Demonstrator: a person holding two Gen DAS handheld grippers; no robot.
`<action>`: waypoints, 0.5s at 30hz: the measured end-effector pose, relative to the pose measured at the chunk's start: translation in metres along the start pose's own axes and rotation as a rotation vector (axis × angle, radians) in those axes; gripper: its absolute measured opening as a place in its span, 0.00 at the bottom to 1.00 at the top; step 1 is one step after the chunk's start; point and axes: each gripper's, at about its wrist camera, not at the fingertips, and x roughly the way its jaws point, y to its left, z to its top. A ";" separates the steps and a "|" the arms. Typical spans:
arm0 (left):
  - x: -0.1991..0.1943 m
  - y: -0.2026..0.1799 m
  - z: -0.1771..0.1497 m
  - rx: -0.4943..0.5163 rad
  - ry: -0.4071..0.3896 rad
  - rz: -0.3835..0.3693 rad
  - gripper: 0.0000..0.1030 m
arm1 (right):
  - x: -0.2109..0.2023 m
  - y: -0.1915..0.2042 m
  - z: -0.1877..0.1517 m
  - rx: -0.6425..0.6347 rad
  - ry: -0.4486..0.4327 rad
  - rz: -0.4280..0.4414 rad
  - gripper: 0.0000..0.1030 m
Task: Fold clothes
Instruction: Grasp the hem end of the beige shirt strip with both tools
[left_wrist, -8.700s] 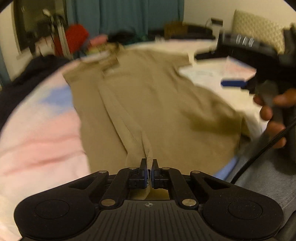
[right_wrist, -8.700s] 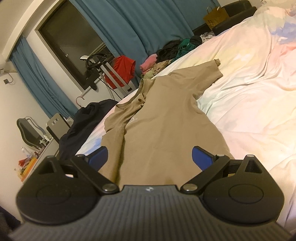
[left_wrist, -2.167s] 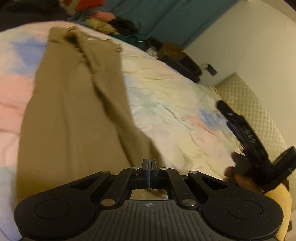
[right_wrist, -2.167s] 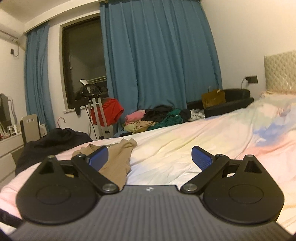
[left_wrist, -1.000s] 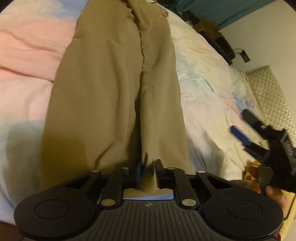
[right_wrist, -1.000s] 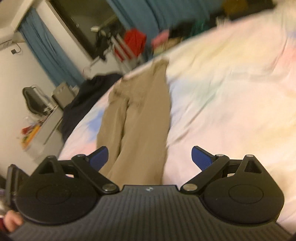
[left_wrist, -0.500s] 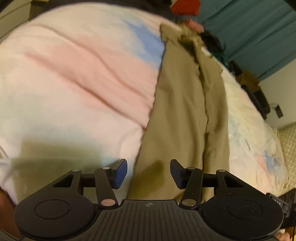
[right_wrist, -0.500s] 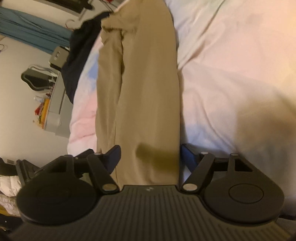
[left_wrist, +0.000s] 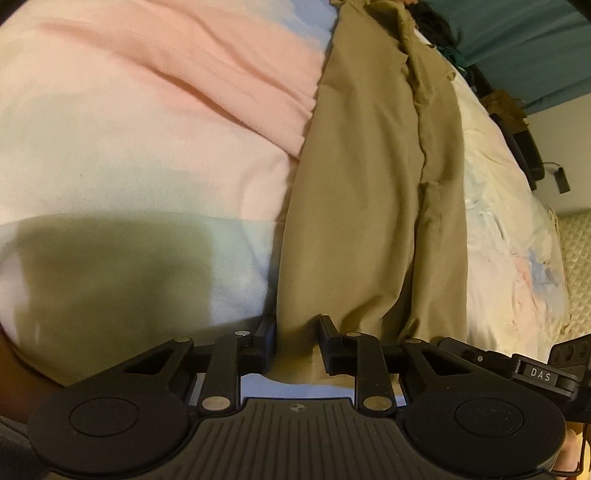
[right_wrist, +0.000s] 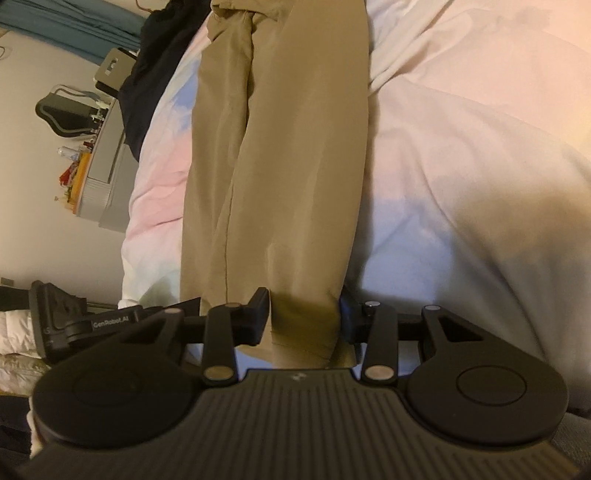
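A tan shirt (left_wrist: 369, 184), folded lengthwise into a long strip, lies on the pastel duvet (left_wrist: 147, 129). My left gripper (left_wrist: 295, 343) straddles the near left corner of its hem. Its jaws are closing, with cloth between the pads and a gap still showing. In the right wrist view the shirt (right_wrist: 295, 147) runs away from me. My right gripper (right_wrist: 303, 317) straddles the near right corner. Its jaws are closing around the bunched fold at the hem. Each gripper sees the other beside it: the right gripper's body (left_wrist: 535, 373) and the left gripper's body (right_wrist: 74, 321).
Dark clothing (right_wrist: 155, 74) is heaped at the bed's far left edge. Beyond it stand a grey cabinet (right_wrist: 107, 177) with clutter and a chair (right_wrist: 62, 114). A teal curtain (left_wrist: 517, 44) and a padded headboard (left_wrist: 580, 258) bound the far side.
Both grippers have sunk onto the near hem, and both pairs of jaws have narrowed around the cloth. A second ago the left let go of the centre fold and shifted to the left corner.
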 end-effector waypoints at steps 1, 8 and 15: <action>0.000 -0.001 0.000 0.003 -0.003 -0.021 0.27 | 0.000 0.002 -0.001 -0.019 0.007 0.006 0.41; 0.007 -0.012 -0.001 0.043 0.018 -0.052 0.29 | 0.003 0.010 -0.003 -0.069 0.033 -0.017 0.40; 0.010 -0.021 0.000 0.084 -0.018 -0.066 0.07 | 0.005 0.026 -0.010 -0.158 0.017 -0.128 0.23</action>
